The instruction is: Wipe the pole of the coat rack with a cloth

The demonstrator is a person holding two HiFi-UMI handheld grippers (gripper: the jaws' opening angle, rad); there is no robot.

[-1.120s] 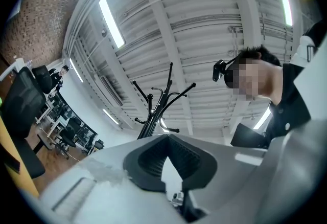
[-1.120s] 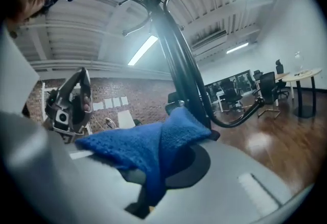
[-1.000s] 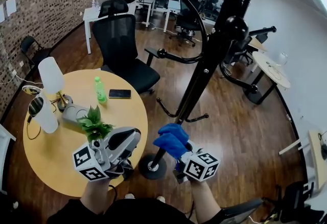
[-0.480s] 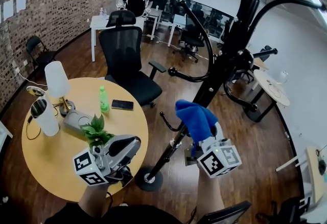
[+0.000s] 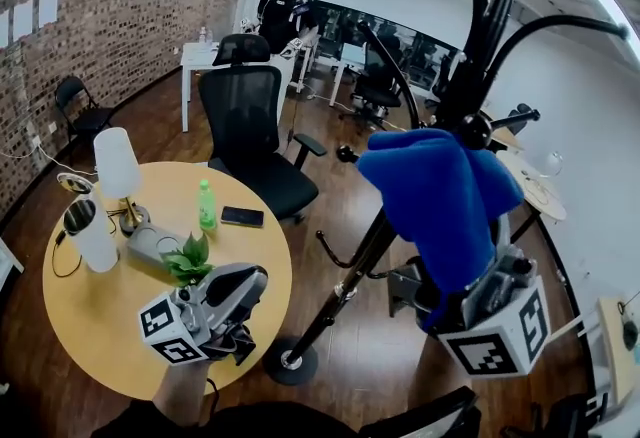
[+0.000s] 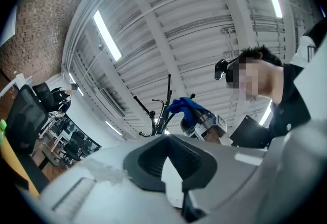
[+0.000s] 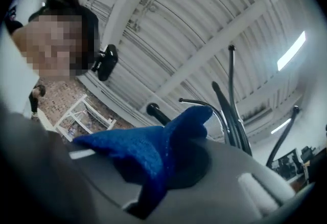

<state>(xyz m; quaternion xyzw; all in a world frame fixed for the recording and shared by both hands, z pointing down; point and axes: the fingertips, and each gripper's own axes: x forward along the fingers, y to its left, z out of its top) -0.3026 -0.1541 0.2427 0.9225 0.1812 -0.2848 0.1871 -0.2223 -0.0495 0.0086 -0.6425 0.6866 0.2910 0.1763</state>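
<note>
Since a second ago my right gripper (image 5: 455,271) has risen, clenched on the one blue cloth (image 5: 440,196), which now covers the single coat rack's (image 5: 478,46) pole (image 5: 352,274) mid-height. My left gripper (image 5: 238,288), closed and empty, sits by the table (image 5: 90,306).

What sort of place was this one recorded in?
Most likely an open-plan office or co-working room: a black swivel office chair, white desks at the back, and a round wooden table beside a brick wall.
</note>
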